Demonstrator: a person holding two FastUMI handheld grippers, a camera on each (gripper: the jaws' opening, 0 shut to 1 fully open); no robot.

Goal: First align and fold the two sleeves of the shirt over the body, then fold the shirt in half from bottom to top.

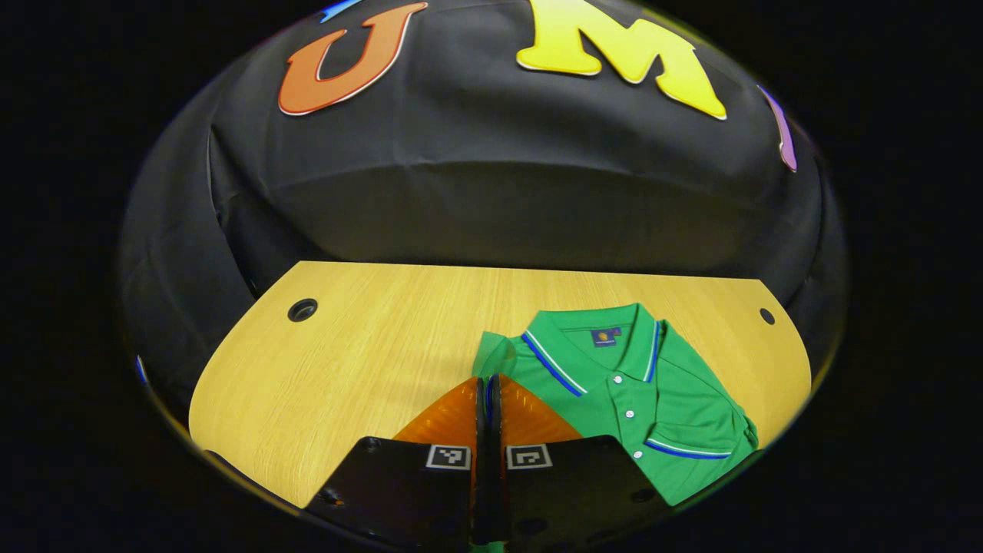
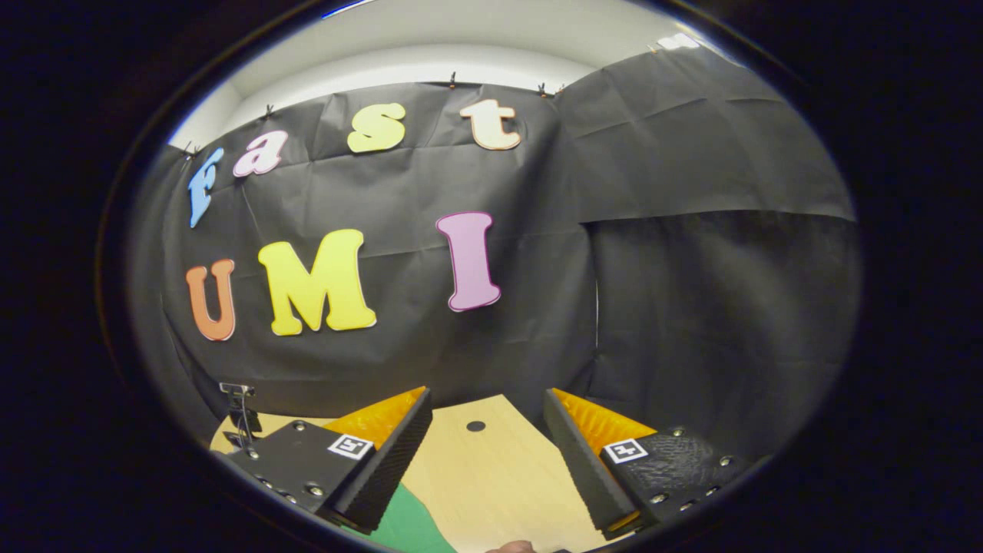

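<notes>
Shirt (image 1: 637,392) collar in left gripper view

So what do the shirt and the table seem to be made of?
The shirt looks like a knitted polo fabric, matte green, soft enough to crease at the folded sleeve; it has a striped collar and small white buttons. The table looks like wood or a wood-print laminate: pale, with fine straight grain and a smooth low-sheen surface. Which of the two, the look leaves open.
</notes>
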